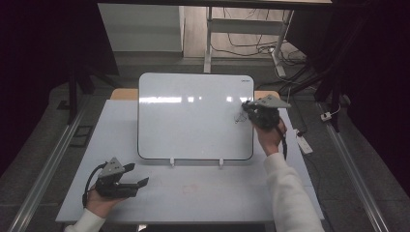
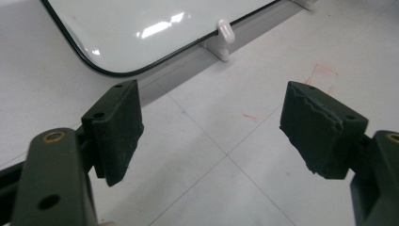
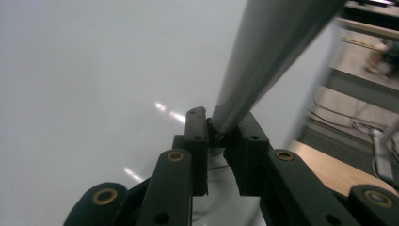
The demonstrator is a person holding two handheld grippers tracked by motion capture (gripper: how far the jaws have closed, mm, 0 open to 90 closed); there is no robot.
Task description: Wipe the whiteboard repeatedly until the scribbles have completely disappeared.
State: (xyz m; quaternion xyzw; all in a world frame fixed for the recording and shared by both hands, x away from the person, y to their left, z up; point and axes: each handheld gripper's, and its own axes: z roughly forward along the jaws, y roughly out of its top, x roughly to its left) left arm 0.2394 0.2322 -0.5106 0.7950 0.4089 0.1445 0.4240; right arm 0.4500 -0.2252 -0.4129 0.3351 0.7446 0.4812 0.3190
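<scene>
Nearest the camera, the left gripper (image 1: 138, 184) rests low on the white table (image 1: 203, 193), its jaws standing wide apart with nothing between them; in the left gripper view the bare tabletop with faint red marks (image 2: 324, 75) lies between the pads (image 2: 120, 127). Beyond it, a whiteboard (image 1: 193, 121) stands tilted on two small white clips (image 1: 171, 163), its lower edge near the middle of the table. At the board's right side, the right gripper (image 1: 246, 110), held up by a hand (image 1: 271, 136) in a white sleeve, is clamped on a grey marker (image 3: 268, 56), whose barrel runs up out of the pinched jaws. The tip appears to meet the board beside a small dark scribble (image 1: 239, 117), though the contact itself is too small to confirm. Behind the table, desk legs and loose cables (image 1: 251, 48) lie on the floor.

The grip sits at the marker's very end, so a hard press could lever it sideways out of the pads. Pushing on the propped board may also tip it back or slide it off its clips, since the left gripper is not steadying it.
</scene>
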